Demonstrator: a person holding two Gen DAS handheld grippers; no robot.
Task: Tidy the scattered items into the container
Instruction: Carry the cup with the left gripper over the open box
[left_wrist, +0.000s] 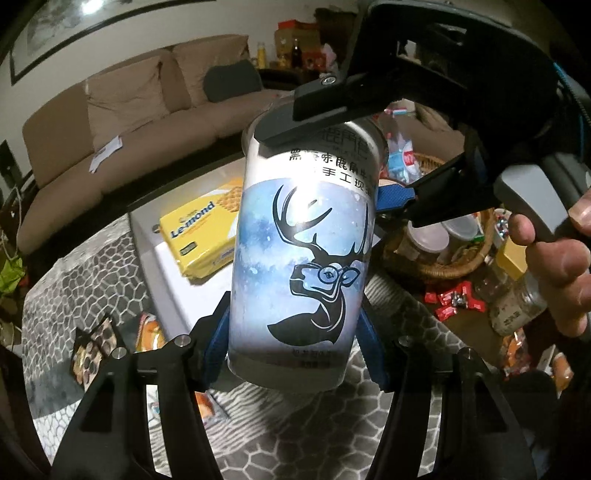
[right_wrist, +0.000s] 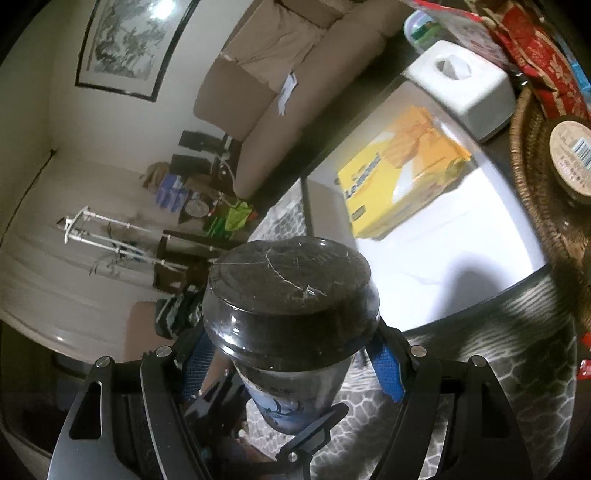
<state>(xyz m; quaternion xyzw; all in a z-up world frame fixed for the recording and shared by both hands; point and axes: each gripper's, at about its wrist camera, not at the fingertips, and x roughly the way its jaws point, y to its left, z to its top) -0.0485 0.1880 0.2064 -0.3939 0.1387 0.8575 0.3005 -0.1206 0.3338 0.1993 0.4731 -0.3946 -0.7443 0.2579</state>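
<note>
A tall cup (left_wrist: 303, 240) with a blue deer print and a dark lid (right_wrist: 291, 291) hangs in the air, held by both grippers. My left gripper (left_wrist: 293, 339) is shut on its lower part, blue pads (left_wrist: 218, 332) against both sides. My right gripper (right_wrist: 291, 369) is shut on the top just under the lid; the left wrist view shows it as the right gripper (left_wrist: 325, 166) reaching in from the upper right with a hand (left_wrist: 554, 258) on its handle. The left gripper (right_wrist: 273, 417) shows low in the right wrist view. A wicker basket (left_wrist: 443, 266) stands to the right.
A yellow Le-mond biscuit pack (left_wrist: 207, 229) lies on the white table top (right_wrist: 461, 258), with a white tissue box (right_wrist: 461, 85) behind it. The basket rim (right_wrist: 535, 177) holds jars and packets. Red sweets (left_wrist: 454, 299) and snack packs (left_wrist: 147, 332) lie on the patterned cloth. A beige sofa (left_wrist: 129, 122) stands behind.
</note>
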